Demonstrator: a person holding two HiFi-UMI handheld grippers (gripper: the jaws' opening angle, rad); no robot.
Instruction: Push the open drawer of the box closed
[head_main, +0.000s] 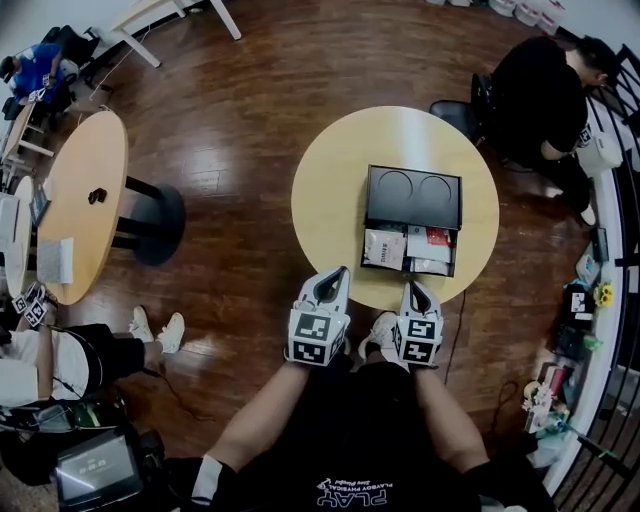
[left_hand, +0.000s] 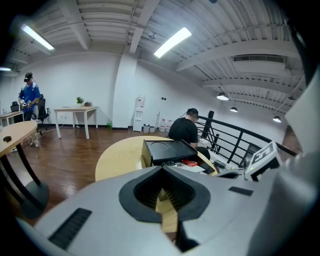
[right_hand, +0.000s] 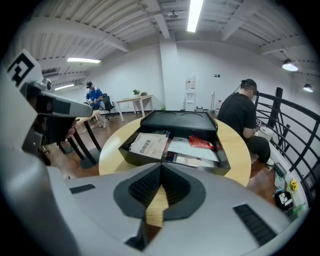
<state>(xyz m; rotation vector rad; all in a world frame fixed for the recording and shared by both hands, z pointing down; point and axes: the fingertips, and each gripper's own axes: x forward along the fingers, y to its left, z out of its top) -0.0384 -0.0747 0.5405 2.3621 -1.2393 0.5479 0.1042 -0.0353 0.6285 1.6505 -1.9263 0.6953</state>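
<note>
A black box (head_main: 413, 196) with two round hollows in its lid sits on a round yellow table (head_main: 330, 200). Its drawer (head_main: 409, 250) is pulled out toward me and holds paper packets and a red pouch. My left gripper (head_main: 334, 274) hovers at the table's near edge, left of the drawer front, jaws together and empty. My right gripper (head_main: 414, 287) is just in front of the drawer's near wall, also shut on nothing. The right gripper view looks straight into the open drawer (right_hand: 172, 146) below the box (right_hand: 180, 120). The left gripper view has the box (left_hand: 167, 151) ahead to the right.
A person in black (head_main: 545, 95) sits at the table's far right side beside a railing (head_main: 625, 250). A second round table (head_main: 85, 195) on a black pedestal stands to the left. Someone's white shoes (head_main: 157, 328) rest on the wood floor at lower left.
</note>
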